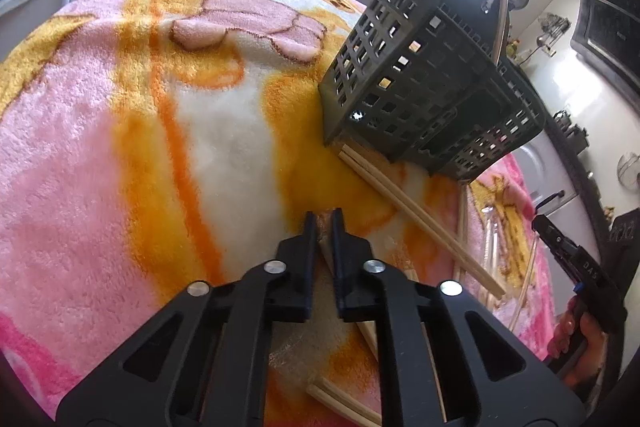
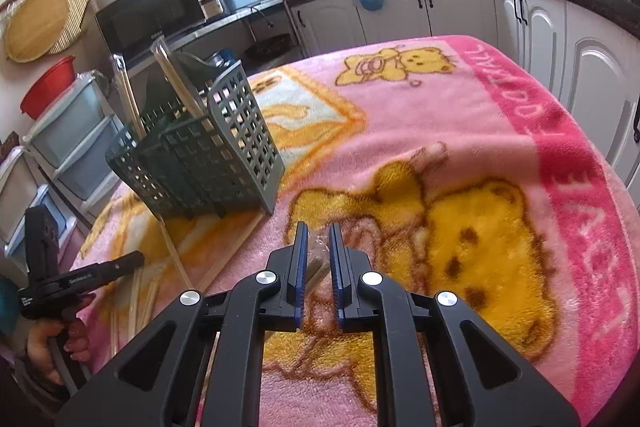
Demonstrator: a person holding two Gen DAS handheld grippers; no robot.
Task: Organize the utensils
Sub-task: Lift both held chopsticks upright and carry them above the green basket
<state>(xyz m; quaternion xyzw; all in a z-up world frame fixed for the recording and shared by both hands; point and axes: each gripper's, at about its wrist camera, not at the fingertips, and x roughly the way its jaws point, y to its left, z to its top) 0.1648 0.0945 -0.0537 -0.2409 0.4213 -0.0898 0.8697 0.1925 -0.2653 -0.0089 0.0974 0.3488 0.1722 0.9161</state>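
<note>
Chopsticks (image 1: 420,215), slender pale wooden sticks with squared ends, are lying loose on a table under a fleecy blanket (image 1: 120,147) printed with pink, orange and white bear figures. One pair is resting with its far end touching the foot of the utensil basket (image 1: 404,83), a dark grey-green plastic caddy of open square lattice that is leaning at a tilt on the soft pile. In the right wrist view, further sticks (image 2: 176,83), some in clear wrappers, are standing upright inside the basket's compartments, and others are lying scattered on the blanket at lower left.

The left hand-held gripper (image 1: 325,227), of matte black plastic with round silver pivot pins, is clamping a pale chopstick piece (image 1: 323,233) between its nearly touching fingers. The right hand-held gripper (image 2: 318,241), with blue-edged ribbed pads, is grasping a wrapped pair of chopsticks (image 2: 316,267): a crinkled clear film is showing between the narrowly spaced fingers, with beige stick ends below it. Each view is also catching the opposite tool at its edge, a person's hand (image 2: 52,343) curling round its black pistol grip.
</note>
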